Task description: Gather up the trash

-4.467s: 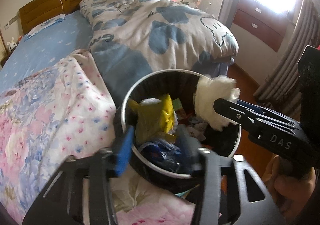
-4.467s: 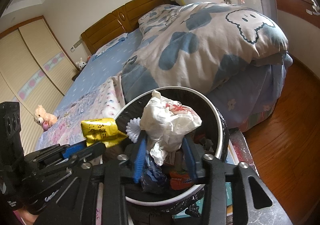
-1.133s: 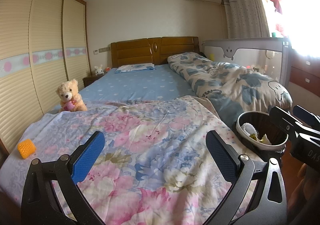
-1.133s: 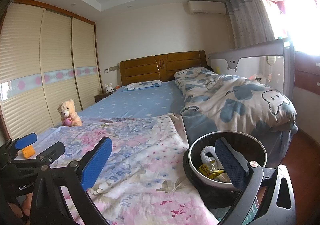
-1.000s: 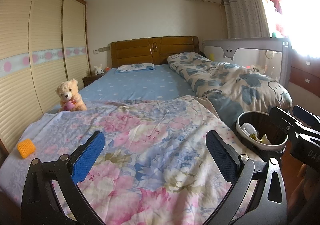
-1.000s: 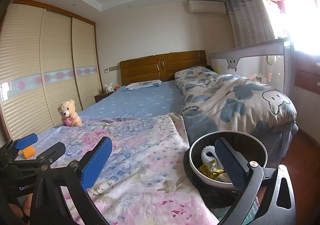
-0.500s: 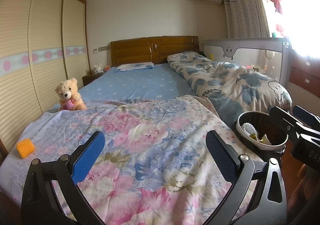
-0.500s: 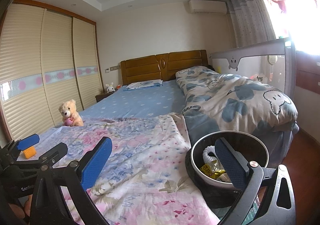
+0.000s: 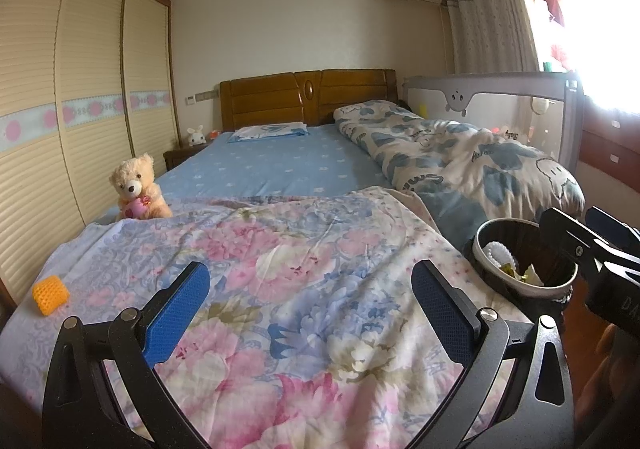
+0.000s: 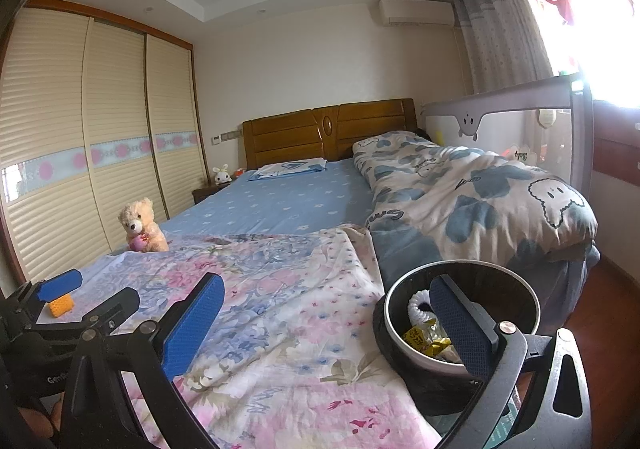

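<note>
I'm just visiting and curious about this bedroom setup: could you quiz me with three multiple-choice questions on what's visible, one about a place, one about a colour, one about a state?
1. Where does the trash bin stand?
A. at the bed's foot corner, beside the floral blanket
B. on the pillow
C. by the wardrobe

2. What colour is the small netted object on the blanket?
A. green
B. orange
C. purple

3. How is the left hand-held gripper?
A. shut on a wrapper
B. shut, empty
C. open, empty

Answers:
1 A, its rim sits beside the blanket's edge.
2 B, it is plainly orange.
3 C, its blue pads stand wide apart with only blanket between them.
</note>
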### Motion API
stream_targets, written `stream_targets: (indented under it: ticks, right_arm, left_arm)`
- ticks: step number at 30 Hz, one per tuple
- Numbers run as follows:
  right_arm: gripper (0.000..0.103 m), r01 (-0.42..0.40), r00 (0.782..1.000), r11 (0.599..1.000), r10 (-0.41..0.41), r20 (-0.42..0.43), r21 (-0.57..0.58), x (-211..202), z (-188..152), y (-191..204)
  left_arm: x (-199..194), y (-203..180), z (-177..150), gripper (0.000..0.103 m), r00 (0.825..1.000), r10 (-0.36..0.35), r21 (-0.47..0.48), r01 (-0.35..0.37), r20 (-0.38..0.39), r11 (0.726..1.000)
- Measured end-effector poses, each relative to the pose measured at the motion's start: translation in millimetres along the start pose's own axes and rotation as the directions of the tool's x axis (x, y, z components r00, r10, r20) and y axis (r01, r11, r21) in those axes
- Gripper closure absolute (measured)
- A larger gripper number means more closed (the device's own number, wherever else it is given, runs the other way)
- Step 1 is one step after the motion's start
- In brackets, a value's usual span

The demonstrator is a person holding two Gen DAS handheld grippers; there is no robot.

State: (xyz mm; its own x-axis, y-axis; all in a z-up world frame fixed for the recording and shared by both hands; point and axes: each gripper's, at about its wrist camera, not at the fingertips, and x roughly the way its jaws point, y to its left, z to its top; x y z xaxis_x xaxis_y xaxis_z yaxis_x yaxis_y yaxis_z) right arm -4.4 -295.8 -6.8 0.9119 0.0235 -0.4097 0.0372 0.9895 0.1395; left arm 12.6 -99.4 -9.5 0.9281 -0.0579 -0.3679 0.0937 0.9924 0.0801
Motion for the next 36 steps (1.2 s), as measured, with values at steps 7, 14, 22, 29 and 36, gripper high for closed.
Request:
stream_targets:
  ticks: [7,14,22,29,36]
  right_arm:
    - [0.000,-0.002,1.000,1.000,0.002,0.002,0.000,-0.1,0.2,0.8]
    - [0.000,-0.001,1.000,1.000,0.001,0.001,-0.001,-0.1,0.3,0.5]
    - [0.000,-0.001,1.000,1.000,0.001,-0.001,-0.001,0.2,0.4,-0.1]
    - [0.000,-0.004,1.000,1.000,0.004,-0.004,0.001,0.7,-0.9,3.1]
    - [0.000,-0.005,1.000,1.000,0.005,-0.006,0.001,1.3,-1.5,4.0]
  left_arm:
    - [-0.1,-0.1,-1.1,0.000,1.000,0.000,-0.002,0.000,0.000,1.000]
    - [0.5,0.0,-0.7,0.000,1.000,0.000,-0.001,0.000,-0.001,1.000]
    - [1.3,-0.5,-3.7,0.000,1.000,-0.001,-0.001,0.001,-0.003,1.000]
    - [1.4,-0.7,-5.4,0.000,1.000,0.000,-0.003,0.000,-0.005,1.000]
    - [3.7,0.3,-7.6,0.000,1.000,-0.002,-0.003,0.002,-0.006,1.000]
